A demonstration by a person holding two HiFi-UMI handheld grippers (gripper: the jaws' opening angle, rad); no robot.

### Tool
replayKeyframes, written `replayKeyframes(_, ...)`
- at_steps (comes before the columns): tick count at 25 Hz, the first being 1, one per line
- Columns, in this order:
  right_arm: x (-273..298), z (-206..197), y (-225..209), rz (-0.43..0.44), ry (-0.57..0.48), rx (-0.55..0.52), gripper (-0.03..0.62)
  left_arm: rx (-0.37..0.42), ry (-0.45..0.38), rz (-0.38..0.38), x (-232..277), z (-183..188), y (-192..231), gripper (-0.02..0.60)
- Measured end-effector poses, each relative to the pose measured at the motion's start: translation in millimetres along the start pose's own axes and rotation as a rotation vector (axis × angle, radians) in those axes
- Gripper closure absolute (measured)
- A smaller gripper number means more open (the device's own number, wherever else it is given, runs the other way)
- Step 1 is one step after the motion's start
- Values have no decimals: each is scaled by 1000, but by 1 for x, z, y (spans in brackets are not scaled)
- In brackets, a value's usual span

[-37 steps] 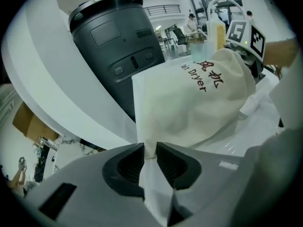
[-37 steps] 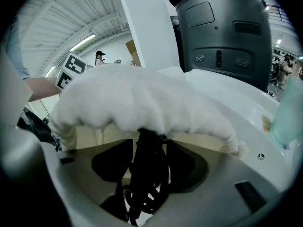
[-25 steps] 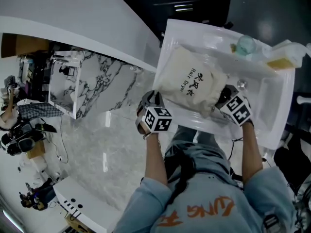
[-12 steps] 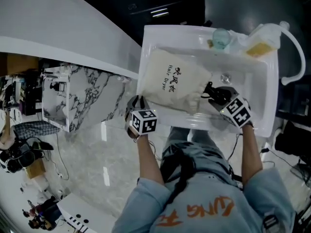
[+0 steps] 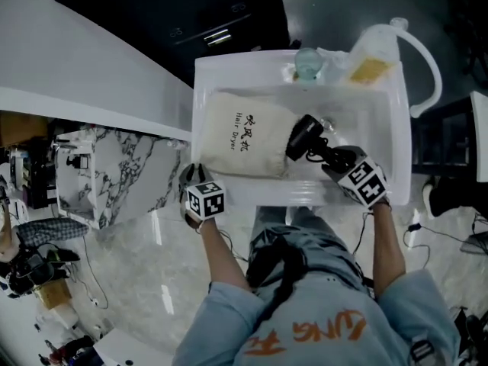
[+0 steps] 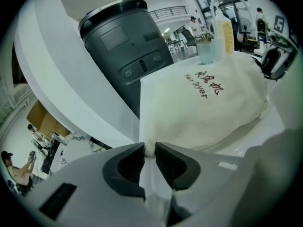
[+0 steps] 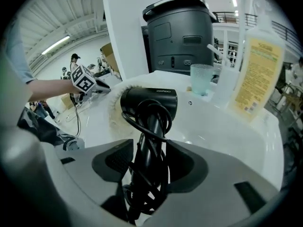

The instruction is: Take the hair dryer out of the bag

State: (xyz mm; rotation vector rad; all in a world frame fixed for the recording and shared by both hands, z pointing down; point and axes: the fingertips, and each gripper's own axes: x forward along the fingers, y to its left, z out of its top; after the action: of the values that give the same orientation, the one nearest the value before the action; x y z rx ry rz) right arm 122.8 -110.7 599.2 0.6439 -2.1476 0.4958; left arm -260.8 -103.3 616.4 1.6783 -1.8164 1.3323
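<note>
Head view: the cream bag (image 5: 242,132) lies in the white basin (image 5: 204,78), toward its 9 o'clock side; the left gripper (image 5: 195,175) holds the bag's near corner at the bag's 7 o'clock. The black hair dryer (image 5: 303,136) is at the bag's 3 o'clock, with its barrel just beside the bag's mouth, and the right gripper (image 5: 333,158) has it from 4 o'clock. A second ago only the bag showed here, with the right gripper at its mouth; half a second ago a dark handle and cord had come out; now the whole barrel is in sight, so the pull is nearly done. I cannot tell whether the barrel touches the cloth.

Left gripper view: the jaws are pressed together on a thin fold of the bag's edge, pinning it; the bag swells away toward 1 o'clock, and the dryer peeps in at 3 o'clock; a dark bin (image 6: 128,46) stands at 11 o'clock.

Right gripper view: the jaws are clamped on the dryer's handle and its wound cord; the barrel points toward 12 o'clock, with the bag's mouth behind it at 10 o'clock; a cup (image 7: 202,78) and a pump bottle (image 7: 258,74) stand at 1 and 2 o'clock. A little more travel away from the bag should finish the task.
</note>
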Motion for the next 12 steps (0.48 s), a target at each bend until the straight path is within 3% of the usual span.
replayKeyframes(6,-33,-16,-36,-59,-82,135,378,-34,-12,42,0,2,-4,515)
replayKeyframes(12,-46,-27,-61,-109,-100,218,376,-89,-43,1,-10,9,-25,506)
